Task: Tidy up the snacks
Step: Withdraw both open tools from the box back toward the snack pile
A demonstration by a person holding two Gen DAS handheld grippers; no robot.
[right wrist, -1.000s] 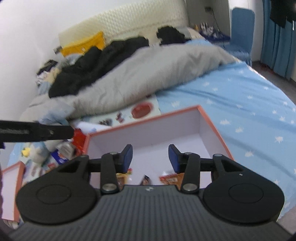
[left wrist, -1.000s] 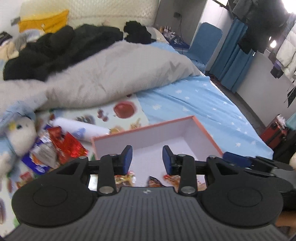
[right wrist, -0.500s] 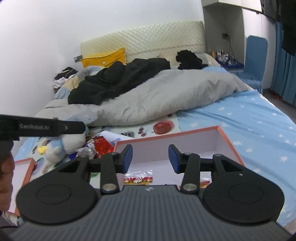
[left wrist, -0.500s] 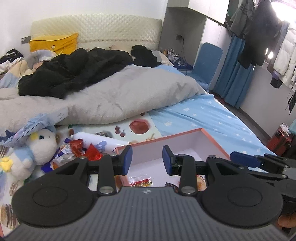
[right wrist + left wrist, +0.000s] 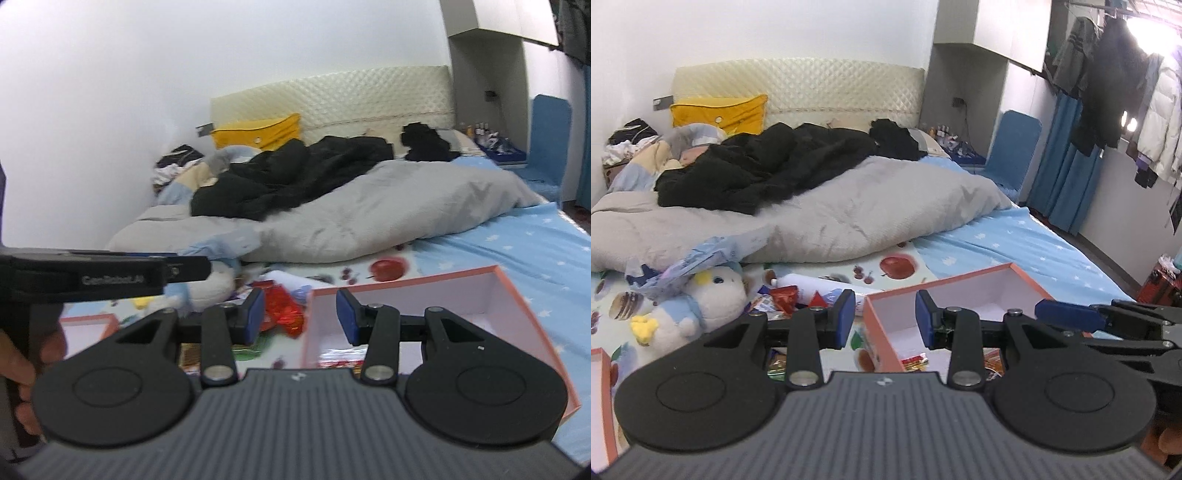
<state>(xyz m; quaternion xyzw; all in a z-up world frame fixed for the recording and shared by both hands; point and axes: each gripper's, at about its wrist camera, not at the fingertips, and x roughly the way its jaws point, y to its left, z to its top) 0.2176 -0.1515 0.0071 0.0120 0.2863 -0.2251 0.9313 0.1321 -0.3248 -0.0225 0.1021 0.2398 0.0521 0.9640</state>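
Note:
An orange-rimmed white box [image 5: 982, 275] [image 5: 509, 284] lies on the bed with a few snack packets [image 5: 916, 360] [image 5: 338, 360] on its floor. More loose snacks, red wrappers [image 5: 785, 297] [image 5: 282, 308] among them, are piled left of the box. My left gripper [image 5: 885, 319] hovers above the box's left wall, open, nothing between its blue pads. My right gripper [image 5: 300, 315] hangs near the same wall, also open and empty. The right gripper's fingers [image 5: 1067, 314] show at the right of the left wrist view.
A plush penguin [image 5: 701, 299] and a white tube [image 5: 812, 284] lie by the snack pile on a fruit-print mat [image 5: 897, 266]. A second orange-rimmed box [image 5: 605, 373] [image 5: 86, 325] sits far left. A grey duvet [image 5: 849, 214] with black clothes fills the back of the bed.
Both grippers have pulled back and tilted upward, away from the box, so it looks smaller and further right. Their jaw gaps stayed the same.

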